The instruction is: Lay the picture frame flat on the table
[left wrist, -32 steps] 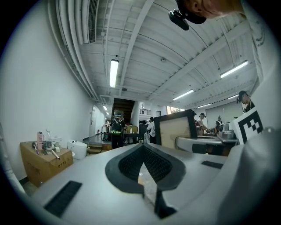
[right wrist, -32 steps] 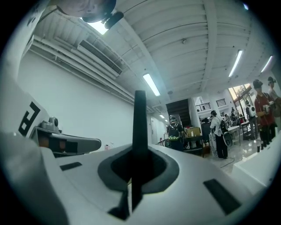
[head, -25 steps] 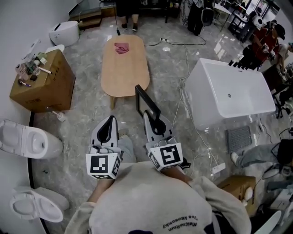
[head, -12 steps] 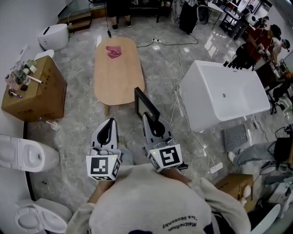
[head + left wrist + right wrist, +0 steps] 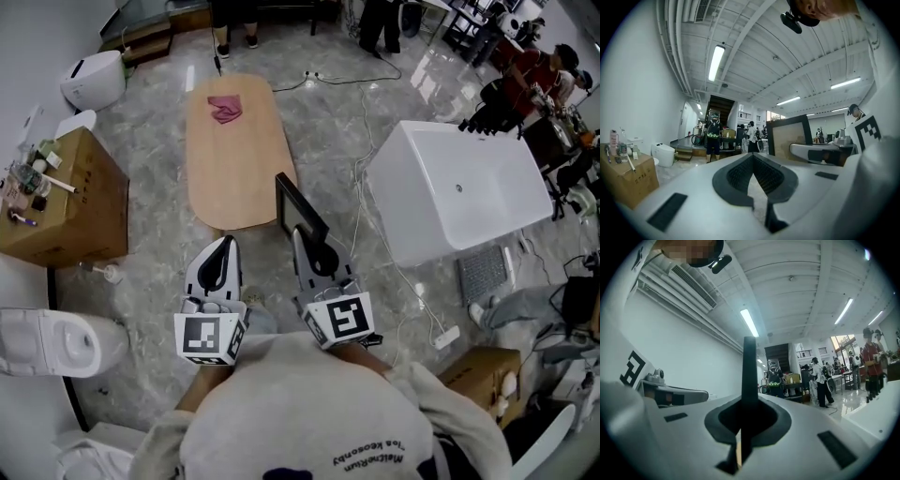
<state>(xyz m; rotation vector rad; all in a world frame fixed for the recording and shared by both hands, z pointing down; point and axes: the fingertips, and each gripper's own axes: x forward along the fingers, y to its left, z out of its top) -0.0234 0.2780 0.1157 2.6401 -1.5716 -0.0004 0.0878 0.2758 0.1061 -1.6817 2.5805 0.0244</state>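
The picture frame (image 5: 299,212) has a black border and stands upright on edge, clamped at its lower side in my right gripper (image 5: 302,236). In the right gripper view the frame (image 5: 749,369) appears edge-on as a dark vertical strip between the jaws. My left gripper (image 5: 223,247) is beside it on the left, shut and empty. The left gripper view shows the frame (image 5: 789,136) with its tan backing off to the right. The oval wooden table (image 5: 233,159) lies just ahead, its near end level with the frame's far corner.
A pink cloth (image 5: 223,109) lies at the table's far end. A white bathtub (image 5: 459,187) stands to the right and a cardboard box (image 5: 58,202) with small items to the left. Toilets (image 5: 52,342) line the left wall. Cables (image 5: 375,178) cross the floor; people stand beyond.
Both grippers, with the frame, have been carried forward to the table. Its near end now sits just ahead of the frame, and the floor items have slid back.
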